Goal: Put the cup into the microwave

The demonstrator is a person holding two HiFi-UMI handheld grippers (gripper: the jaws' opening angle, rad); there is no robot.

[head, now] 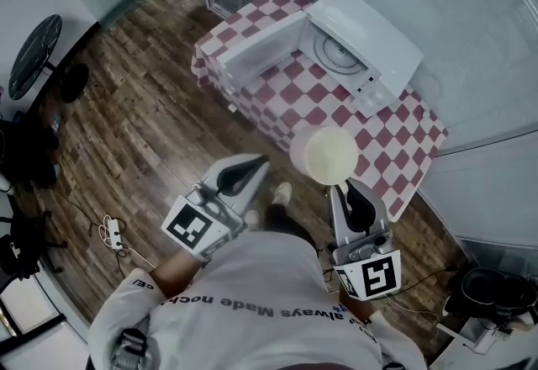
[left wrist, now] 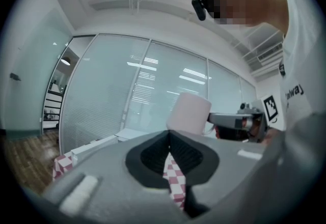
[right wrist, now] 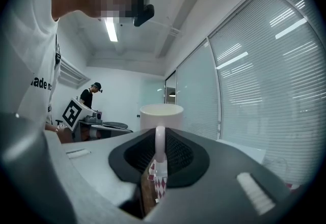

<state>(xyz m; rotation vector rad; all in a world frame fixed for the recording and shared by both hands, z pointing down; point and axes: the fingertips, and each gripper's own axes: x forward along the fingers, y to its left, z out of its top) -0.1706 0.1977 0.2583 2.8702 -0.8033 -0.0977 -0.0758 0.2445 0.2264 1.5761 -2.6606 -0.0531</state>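
Note:
A white cup hangs in the air in front of the checkered table, with my right gripper shut on its handle. The right gripper view shows the cup upright above the jaws, its handle pinched between them. The white microwave stands on the table with its door swung open to the left and the turntable showing. My left gripper is shut on nothing, held left of the cup. The left gripper view catches the cup and the right gripper.
Glass partition walls stand behind and to the right of the table. A fan and a power strip are on the wooden floor at the left. Another person stands far off by a desk.

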